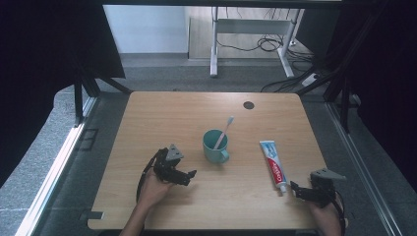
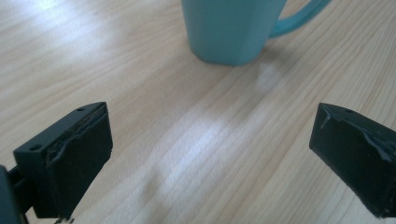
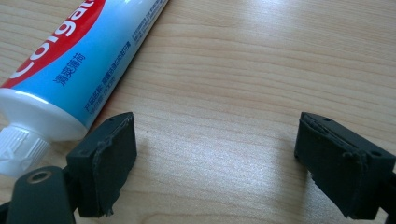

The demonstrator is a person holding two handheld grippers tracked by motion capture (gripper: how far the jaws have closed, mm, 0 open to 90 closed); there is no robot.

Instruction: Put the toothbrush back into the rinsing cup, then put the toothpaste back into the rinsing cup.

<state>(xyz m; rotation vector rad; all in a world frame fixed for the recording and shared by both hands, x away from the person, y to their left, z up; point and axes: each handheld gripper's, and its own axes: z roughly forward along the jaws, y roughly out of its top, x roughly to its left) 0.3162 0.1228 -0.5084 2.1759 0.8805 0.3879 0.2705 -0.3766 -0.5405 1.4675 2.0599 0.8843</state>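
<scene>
Mug (image 1: pixel 215 145) near left tongs (image 1: pixel 191 176)

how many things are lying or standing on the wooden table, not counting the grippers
3: a teal ceramic mug near the table's middle, a white plastic toothbrush standing inside the mug, and a blue, red and white toothpaste tube lying flat to the mug's right. None seem hidden.

A toothpaste tube (image 3: pixel 88 56) lies on the wooden surface (image 3: pixel 243 70). In the right gripper view, a red band on the tube carries large white letters reading "Colga", the start of the brand name, cut off at the picture's edge. Beside the band, on the tube's blue part, stand four blue Chinese characters, "清爽薄荷". Nearer the tube's edge run lines of smaller print, too fine to read.
</scene>
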